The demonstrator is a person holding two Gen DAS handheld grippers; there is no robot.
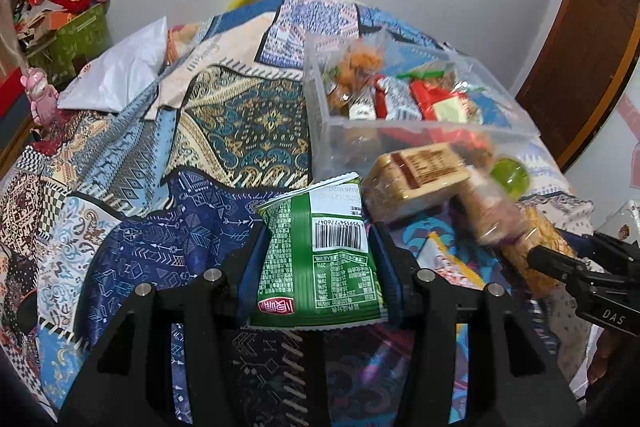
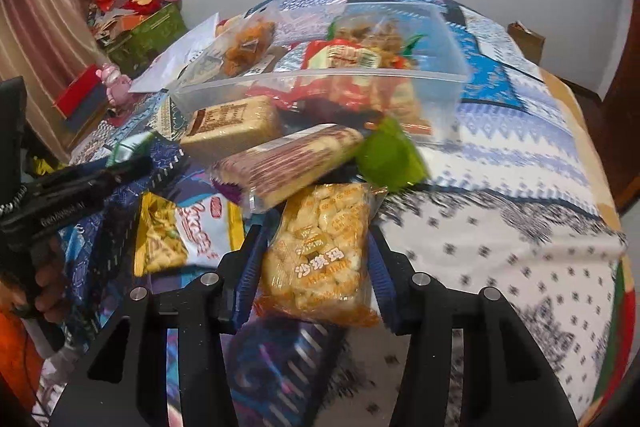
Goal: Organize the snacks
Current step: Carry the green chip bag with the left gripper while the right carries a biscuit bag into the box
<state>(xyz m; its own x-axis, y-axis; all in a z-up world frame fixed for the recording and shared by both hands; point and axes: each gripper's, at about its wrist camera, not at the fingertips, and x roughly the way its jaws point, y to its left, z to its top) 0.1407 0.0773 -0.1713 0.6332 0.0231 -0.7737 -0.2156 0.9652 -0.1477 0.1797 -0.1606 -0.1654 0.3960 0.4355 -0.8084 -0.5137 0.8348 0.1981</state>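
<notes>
Patchwork-cloth desk (image 1: pixel 248 123) against white wall, loose snacks piled near front edge. Clear plastic bin (image 1: pixel 400 131) holds several packets, sits toward far side. Left claw (image 1: pixel 316 259) clamped on green snack packet (image 1: pixel 320 259), barcode side up, just in front of bin. Right claw (image 2: pixel 316 267) closed on orange sachima packet (image 2: pixel 320 251), touching brown-wrapped biscuit roll (image 2: pixel 288 163) just beyond it.

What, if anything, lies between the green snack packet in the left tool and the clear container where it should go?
Nothing visible blocks it. The green snack packet, clamped in the left tool, faces the clear container across bare patterned cloth; the wrapped cake bar lies just right of that line.
</notes>
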